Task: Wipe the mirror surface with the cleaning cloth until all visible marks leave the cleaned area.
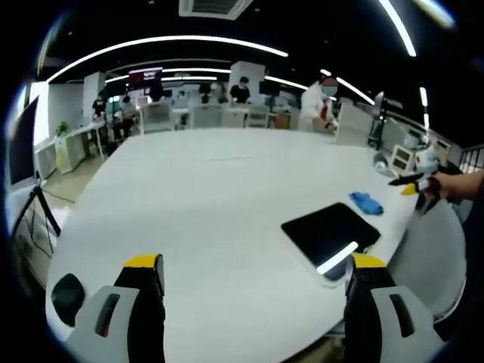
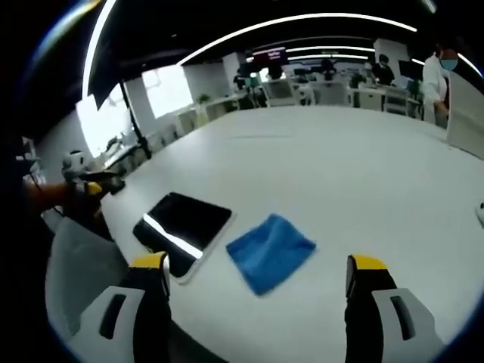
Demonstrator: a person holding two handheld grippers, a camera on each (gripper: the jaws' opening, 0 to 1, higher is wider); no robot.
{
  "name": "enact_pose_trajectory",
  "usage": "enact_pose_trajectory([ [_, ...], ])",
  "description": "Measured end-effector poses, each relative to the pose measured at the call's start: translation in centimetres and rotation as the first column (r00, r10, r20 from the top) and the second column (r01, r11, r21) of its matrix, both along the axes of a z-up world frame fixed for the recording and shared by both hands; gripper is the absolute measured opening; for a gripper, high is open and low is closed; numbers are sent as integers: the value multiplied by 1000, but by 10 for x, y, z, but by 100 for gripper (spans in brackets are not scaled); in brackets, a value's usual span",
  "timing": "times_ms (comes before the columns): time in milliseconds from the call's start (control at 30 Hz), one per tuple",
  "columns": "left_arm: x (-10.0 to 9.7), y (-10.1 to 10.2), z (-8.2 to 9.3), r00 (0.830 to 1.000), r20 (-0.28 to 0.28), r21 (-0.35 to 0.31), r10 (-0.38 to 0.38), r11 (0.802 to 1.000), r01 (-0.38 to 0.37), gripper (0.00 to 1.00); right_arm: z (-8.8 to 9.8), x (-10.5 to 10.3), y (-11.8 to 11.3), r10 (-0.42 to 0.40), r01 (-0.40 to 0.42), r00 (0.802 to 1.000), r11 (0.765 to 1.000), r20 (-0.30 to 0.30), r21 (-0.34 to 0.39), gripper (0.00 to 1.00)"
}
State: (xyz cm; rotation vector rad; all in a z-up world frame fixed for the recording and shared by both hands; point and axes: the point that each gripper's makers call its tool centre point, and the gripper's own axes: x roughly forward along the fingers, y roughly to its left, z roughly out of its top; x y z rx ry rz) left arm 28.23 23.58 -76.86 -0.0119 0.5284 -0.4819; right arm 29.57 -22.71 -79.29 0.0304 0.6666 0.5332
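While both grippers hover with jaws spread and empty, the blue cleaning cloth [image 2: 270, 252] lies flat on the white table [image 2: 363, 174] just ahead of the right gripper [image 2: 257, 281], between its fingers. The dark mirror [image 2: 182, 225] lies beside it, ahead of the left finger; the left gripper [image 1: 255, 281] has the mirror [image 1: 330, 233] before its right finger.

Bare table [image 2: 363, 166] beyond — only cloth [image 2: 270, 251] beside mirror [image 2: 181, 225] near edge.

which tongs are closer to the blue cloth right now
Right. The right tongs sit open just short of the blue cloth, which lies beside the mirror. The left tongs are open farther back, with the mirror between them and the cloth.
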Motion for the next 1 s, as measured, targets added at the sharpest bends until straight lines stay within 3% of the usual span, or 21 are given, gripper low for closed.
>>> enact_pose_trajectory([
  [100, 0, -1, -1, 1000, -3, -3, -1, 1000, 1, 100, 11, 12, 5, -47, 47, 999, 999, 15, -2, 96],
  [167, 0, -1, -2, 1000, -5, -5, -2, 1000, 2, 100, 11, 23, 8, -100, 100, 995, 993, -2, -57, 91],
  [233, 0, -2, -4, 1000, -7, -3, -3, 1000, 3, 100, 15, 39, 26, -95, 96, 995, 995, 31, -31, 87],
  [367, 0, -6, -2, 1000, -3, -10, -11, 1000, 11, 100, -12, 53, 26, -167, 162, 986, 974, -19, -158, 78],
  [467, 0, -6, -2, 1000, 2, -16, -6, 1000, 6, 100, -37, 49, 20, -239, 221, 965, 963, -107, -154, 60],
  [500, -2, -5, -1, 1000, 3, -17, 0, 1000, 0, 100, -39, 50, 19, -243, 228, 965, 962, -93, -148, 57],
  [600, -7, 0, -3, 1000, 3, -25, 18, 1000, -18, 100, -46, 48, 23, -202, 191, 977, 970, -67, -149, 51],
  [700, -14, 3, -9, 1000, -16, -22, 27, 999, -27, 100, -57, 51, 21, -119, 103, 992, 960, -48, -260, 45],
  [833, -17, 6, -9, 999, -20, -22, 34, 999, -35, 100, -64, 59, 16, -87, 74, 996, 962, -36, -263, 45],
  [900, -17, 7, -10, 999, -21, -21, 37, 999, -37, 100, -84, 51, 20, -32, 5, 995, 965, -98, -263, 36],
  [933, -17, 7, -10, 999, -22, -21, 37, 999, -38, 100, -82, 54, 24, 6, -10, 1000, 967, -20, -254, 34],
  [967, -17, 7, -11, 999, -23, -20, 36, 999, -37, 100, -84, 48, 19, -19, -1, 997, 961, -71, -278, 32],
  [1000, -16, 7, -11, 999, -22, -19, 36, 999, -36, 100, -81, 54, 21, -39, 24, 998, 965, -51, -260, 30],
])
